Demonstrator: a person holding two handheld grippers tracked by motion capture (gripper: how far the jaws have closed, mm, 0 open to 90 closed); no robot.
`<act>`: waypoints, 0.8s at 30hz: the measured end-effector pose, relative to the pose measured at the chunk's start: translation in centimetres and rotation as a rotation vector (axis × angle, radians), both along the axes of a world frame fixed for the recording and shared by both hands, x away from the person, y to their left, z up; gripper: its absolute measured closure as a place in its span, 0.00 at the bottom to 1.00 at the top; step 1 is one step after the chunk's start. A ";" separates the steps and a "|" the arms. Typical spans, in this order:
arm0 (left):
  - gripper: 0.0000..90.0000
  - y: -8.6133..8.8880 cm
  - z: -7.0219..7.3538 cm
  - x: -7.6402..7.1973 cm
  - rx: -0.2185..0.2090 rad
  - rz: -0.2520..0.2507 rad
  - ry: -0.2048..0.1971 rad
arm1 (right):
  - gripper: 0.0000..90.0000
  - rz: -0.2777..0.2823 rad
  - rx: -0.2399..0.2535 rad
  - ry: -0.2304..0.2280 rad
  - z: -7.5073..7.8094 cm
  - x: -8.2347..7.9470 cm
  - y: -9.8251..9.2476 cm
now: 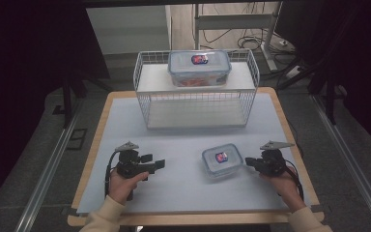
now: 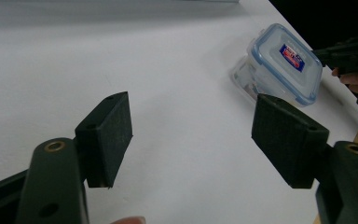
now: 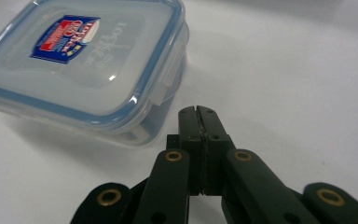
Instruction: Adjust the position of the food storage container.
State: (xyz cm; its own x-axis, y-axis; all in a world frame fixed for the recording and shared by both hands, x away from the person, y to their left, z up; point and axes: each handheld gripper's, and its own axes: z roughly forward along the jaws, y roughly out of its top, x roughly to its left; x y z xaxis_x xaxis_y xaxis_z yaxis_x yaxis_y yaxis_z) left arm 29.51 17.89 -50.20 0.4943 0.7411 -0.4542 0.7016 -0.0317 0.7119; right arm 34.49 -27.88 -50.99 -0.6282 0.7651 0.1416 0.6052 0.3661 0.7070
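A small clear food box with a blue-rimmed lid [image 1: 221, 161] [image 2: 279, 65] [image 3: 81, 60] sits on the pale table mat right of centre. My right gripper [image 1: 248, 161] [image 3: 198, 112] is shut with nothing between its pads, its tips just beside the box's right edge, close to the lid clasp. My left gripper [image 1: 155, 162] [image 2: 193, 135] rests low on the mat at the left, its jaws open and empty, pointing toward the box from a good distance. A larger lidded box [image 1: 199, 67] stands on top of the white wire rack [image 1: 145, 104] at the back.
The rack's lower shelf holds nothing. The wooden table edge [image 1: 292, 140] runs close to the right hand. Bare mat [image 1: 183, 188] lies between the two grippers and in front of the rack. Cables and stands crowd the floor behind the table.
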 end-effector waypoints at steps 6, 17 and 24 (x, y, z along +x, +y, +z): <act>0.32 -0.3 -0.3 0.0 0.010 -0.009 0.008 | 0.99 0.031 -0.004 0.000 -0.1 0.0 0.9; 0.32 -0.1 -0.5 0.0 0.012 -0.002 0.008 | 0.99 0.025 -0.023 0.006 -0.2 -0.7 2.7; 0.32 -0.1 -0.6 0.1 0.012 -0.001 0.012 | 0.99 0.049 -0.029 0.006 -0.2 -1.1 5.1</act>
State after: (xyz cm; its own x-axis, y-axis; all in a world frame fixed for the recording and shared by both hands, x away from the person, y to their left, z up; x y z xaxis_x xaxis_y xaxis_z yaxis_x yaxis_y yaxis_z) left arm 29.64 17.76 -50.79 0.4894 0.7463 -0.4511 0.7104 -0.0411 0.7026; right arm 33.42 -22.77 -51.24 -0.6641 0.7374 0.1233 0.5901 0.4158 0.6920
